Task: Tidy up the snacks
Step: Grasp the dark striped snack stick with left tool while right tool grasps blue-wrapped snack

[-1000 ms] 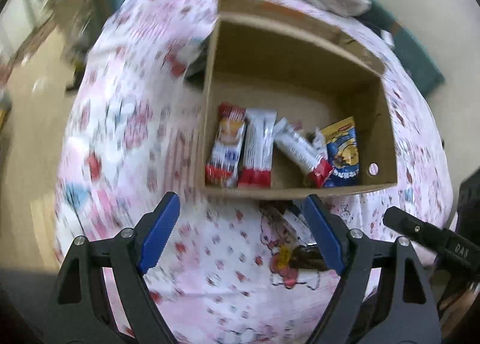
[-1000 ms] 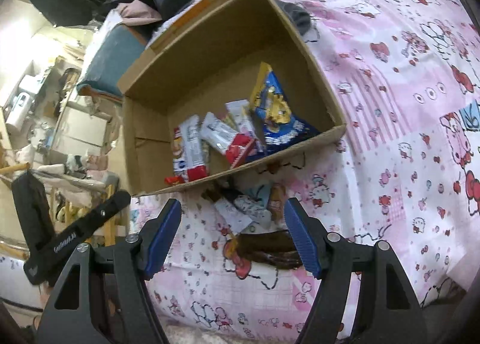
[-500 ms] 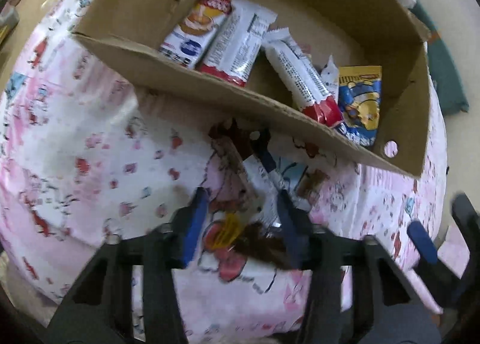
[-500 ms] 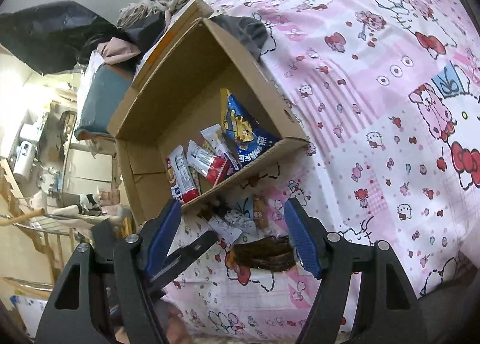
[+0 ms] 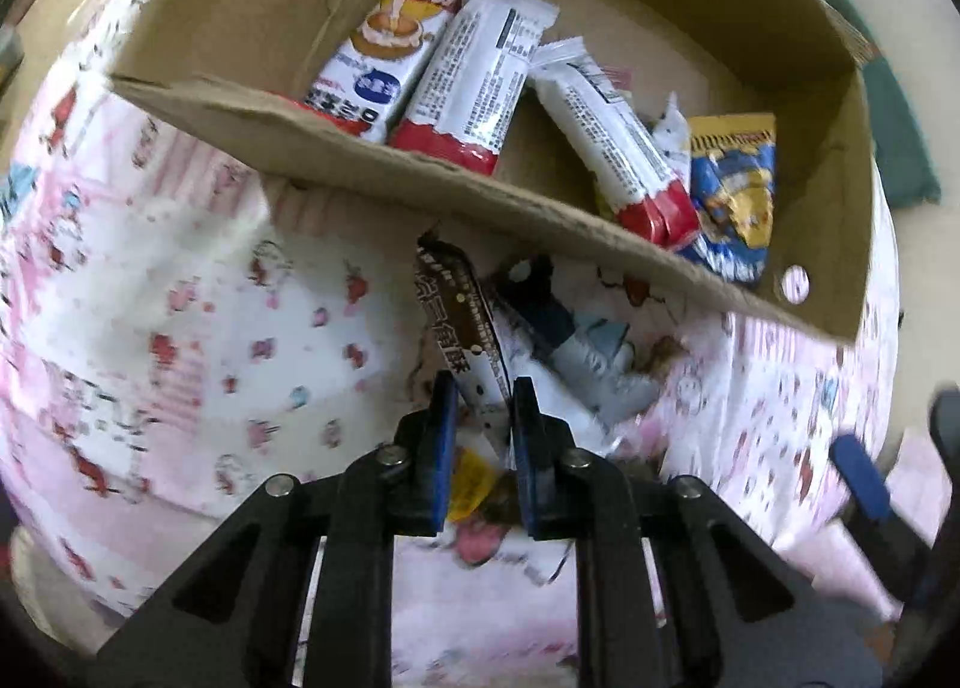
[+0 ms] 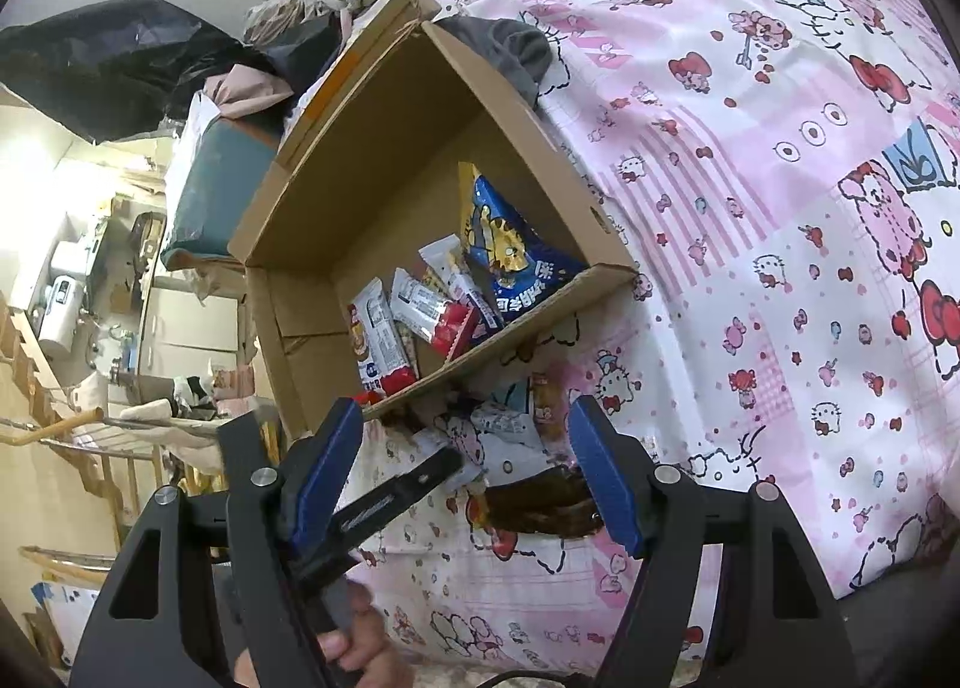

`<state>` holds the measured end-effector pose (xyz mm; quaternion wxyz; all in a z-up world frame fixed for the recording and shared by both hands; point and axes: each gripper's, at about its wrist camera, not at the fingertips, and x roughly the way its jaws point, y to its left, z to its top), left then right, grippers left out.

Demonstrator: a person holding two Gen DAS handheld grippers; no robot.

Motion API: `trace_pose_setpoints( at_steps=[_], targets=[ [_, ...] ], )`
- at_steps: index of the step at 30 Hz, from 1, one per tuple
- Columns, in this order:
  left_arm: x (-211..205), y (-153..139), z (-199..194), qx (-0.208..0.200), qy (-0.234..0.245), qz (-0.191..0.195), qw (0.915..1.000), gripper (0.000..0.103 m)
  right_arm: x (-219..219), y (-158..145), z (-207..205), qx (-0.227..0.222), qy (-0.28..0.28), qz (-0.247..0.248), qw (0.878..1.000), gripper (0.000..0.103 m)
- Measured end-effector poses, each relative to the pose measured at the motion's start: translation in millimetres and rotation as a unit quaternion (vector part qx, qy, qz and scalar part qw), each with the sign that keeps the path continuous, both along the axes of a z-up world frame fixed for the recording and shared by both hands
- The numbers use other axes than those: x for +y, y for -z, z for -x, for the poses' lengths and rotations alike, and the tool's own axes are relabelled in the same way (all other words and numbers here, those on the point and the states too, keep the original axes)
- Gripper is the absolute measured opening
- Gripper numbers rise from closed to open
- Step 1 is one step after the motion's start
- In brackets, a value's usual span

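Left wrist view: left gripper (image 5: 483, 406) pointed steeply down at the loose snacks on the bedspread (image 5: 180, 340), just outside the box's near wall.
Box: box (image 5: 456, 196) lay open-topped on the bedspread; four packets sat inside along its near wall, likely sorted already.
Loose pile: brown bar (image 5: 459, 328) lay just outside the near wall beside a pale packet (image 5: 576, 352) and a dark packet (image 6: 540, 508), presumably waiting to go in.
Left claw: jaws had just been closing and stood nearly together, clamped on the brown bar's lower end.
Right claw: right gripper (image 6: 468, 478) had its jaws wide apart, holding nothing, above the dark packet.
Judgement: low end-grip probably leaves the bar free to clear the wall.
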<state>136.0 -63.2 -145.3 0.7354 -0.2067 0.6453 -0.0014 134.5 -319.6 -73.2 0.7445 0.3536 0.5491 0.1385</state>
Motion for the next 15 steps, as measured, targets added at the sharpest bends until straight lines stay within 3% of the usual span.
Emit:
trace_pose_setpoints(
  at_steps=[6, 10, 15],
  targets=[
    [21, -28, 15, 0.007, 0.06, -0.017, 0.998, 0.014, 14, 6, -1, 0.012, -0.023, 0.02, 0.999, 0.074],
    [36, -54, 20, -0.009, 0.091, -0.039, 0.9951, 0.014, 36, 19, -3, 0.033, -0.066, 0.037, 0.997, 0.074],
    [61, -64, 26, -0.023, 0.117, -0.065, 0.9907, 0.014, 66, 32, -8, 0.044, -0.126, 0.081, 0.988, 0.074]
  ],
)
